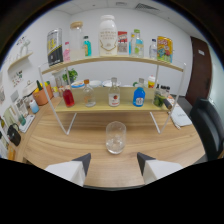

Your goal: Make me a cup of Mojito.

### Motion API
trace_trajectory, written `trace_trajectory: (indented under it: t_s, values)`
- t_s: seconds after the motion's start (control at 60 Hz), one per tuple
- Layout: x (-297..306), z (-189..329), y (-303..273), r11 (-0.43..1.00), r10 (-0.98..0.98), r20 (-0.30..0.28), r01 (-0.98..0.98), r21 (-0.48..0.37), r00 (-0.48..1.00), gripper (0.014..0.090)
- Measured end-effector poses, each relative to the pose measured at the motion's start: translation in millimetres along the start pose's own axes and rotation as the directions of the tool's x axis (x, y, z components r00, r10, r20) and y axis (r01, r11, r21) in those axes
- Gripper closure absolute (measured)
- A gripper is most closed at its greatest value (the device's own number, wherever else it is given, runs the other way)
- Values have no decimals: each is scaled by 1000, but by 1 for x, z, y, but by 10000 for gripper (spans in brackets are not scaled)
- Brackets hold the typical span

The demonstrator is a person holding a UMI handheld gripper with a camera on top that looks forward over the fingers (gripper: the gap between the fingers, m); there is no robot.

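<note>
Right now your gripper [113, 162] is spread wide and holds nothing — its two white fingers [70, 170] sit low over the wooden table [165, 145], with bare wood between them. The empty glass [115, 137] stands upright just ahead of the fingertips, roughly centred on the gap, apart from both fingers. That placement looks deliberate: the glass is out front, free of the rack, so whatever you fetch can be poured into it without reaching over anything.

Beyond the glass stands the white wire shelf rack [67, 122]. On its lower board the small bottles line up facing you — a red bottle [68, 96], an amber-topped bottle [88, 94], a clear bottle with a red label [114, 93] and a blue bottle [139, 95]. Taller containers crowd the upper board, among them a big white jug [108, 35]; their labels are too small to read.

By my reading no ingredient has gone in yet, so the job sits at its start. Your next reach probably goes past the glass to the lower row — mind its rim as you pass.
</note>
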Motion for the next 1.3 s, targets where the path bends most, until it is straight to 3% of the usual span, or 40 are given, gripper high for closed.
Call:
trace_trajectory:
  t_s: [0.3,0.483,0.683,1.0,1.233,1.3]
  values:
    - [26,-17,41,999,22,-49,-24,-43,999,190]
    - [73,-27,53,997,33,-74,-37,-62,997,185]
    - [124,-17,9,1000,20,-43,-21,-5,999,190]
    - [163,49,-91,997,34,39,-36,63,999,196]
    - [174,103,-117,998,48,50,-49,28,998,305]
    - [177,117,-116,999,43,41,-43,4,998,400]
